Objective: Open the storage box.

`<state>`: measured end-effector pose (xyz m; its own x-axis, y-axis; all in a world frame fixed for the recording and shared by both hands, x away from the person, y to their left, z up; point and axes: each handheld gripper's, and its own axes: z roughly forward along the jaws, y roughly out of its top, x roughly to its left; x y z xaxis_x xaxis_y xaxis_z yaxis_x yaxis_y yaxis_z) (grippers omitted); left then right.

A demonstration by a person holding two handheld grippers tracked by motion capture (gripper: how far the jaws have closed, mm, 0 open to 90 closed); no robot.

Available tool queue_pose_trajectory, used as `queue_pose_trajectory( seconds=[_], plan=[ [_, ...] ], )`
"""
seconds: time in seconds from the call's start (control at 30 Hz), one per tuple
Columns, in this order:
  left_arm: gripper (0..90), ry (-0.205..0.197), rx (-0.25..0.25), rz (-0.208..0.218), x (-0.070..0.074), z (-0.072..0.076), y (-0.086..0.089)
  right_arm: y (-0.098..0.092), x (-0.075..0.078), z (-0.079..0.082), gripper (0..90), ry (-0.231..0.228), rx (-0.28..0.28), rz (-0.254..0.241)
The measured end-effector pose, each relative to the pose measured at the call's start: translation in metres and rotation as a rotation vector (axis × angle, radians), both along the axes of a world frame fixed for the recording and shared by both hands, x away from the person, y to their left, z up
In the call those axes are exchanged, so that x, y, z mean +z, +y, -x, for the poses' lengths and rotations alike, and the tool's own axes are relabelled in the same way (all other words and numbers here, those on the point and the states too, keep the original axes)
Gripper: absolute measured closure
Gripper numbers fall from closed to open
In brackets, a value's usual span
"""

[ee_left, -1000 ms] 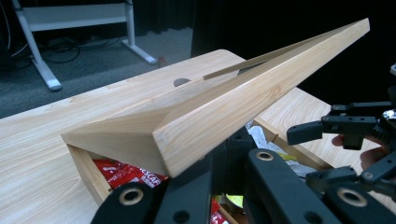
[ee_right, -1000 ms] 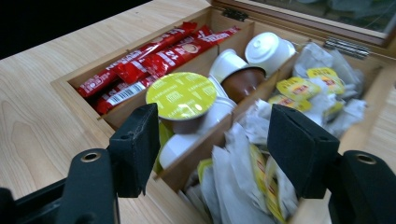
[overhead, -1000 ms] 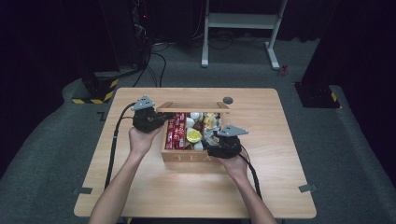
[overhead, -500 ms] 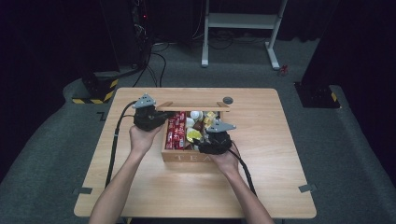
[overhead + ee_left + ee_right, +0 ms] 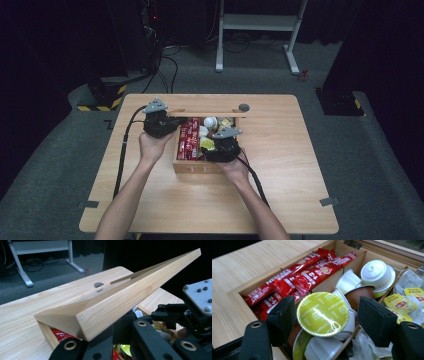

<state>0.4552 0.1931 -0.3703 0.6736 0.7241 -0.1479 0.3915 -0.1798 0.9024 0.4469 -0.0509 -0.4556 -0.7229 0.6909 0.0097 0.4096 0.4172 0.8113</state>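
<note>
The left gripper (image 5: pixel 161 123) is clamped on the raised wooden lid (image 5: pixel 130 293) of the tea box (image 5: pixel 200 169), its jaws fully closed on the lid's edge; the lid stands tilted open directly above those jaws. The right gripper (image 5: pixel 325 315) sits over the box's middle compartment with its jaws partly open, having just been opening; a green-topped cappuccino capsule (image 5: pixel 322 314) lies between them, and the pads stand clear of it. Left of the right gripper's jaws lie red sachets (image 5: pixel 294 280); ahead, white capsules (image 5: pixel 377 273); to the right, tea bags (image 5: pixel 399 302).
</note>
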Motion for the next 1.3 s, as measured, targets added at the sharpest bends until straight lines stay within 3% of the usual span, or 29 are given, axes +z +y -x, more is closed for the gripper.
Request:
queue_pose_trajectory(
  seconds=[0.2, 0.6, 0.93, 1.3],
  plan=[
    [90.0, 0.0, -0.001, 0.0, 0.0, 0.0, 0.0, 0.003, -0.002, -0.001, 30.9, -0.002, 0.001, 0.018],
    [90.0, 0.003, -0.004, -0.001, 0.001, -0.001, 0.0, 0.011, -0.009, -0.003, 32.6, 0.054, -0.005, 0.039],
    [90.0, 0.004, -0.008, 0.0, 0.0, -0.001, 0.001, 0.011, -0.009, -0.001, 37.7, 0.039, -0.01, 0.053],
    [90.0, 0.0, -0.007, 0.003, 0.0, -0.001, 0.001, 0.007, -0.003, 0.002, 37.8, 0.021, -0.018, 0.019]
  ],
)
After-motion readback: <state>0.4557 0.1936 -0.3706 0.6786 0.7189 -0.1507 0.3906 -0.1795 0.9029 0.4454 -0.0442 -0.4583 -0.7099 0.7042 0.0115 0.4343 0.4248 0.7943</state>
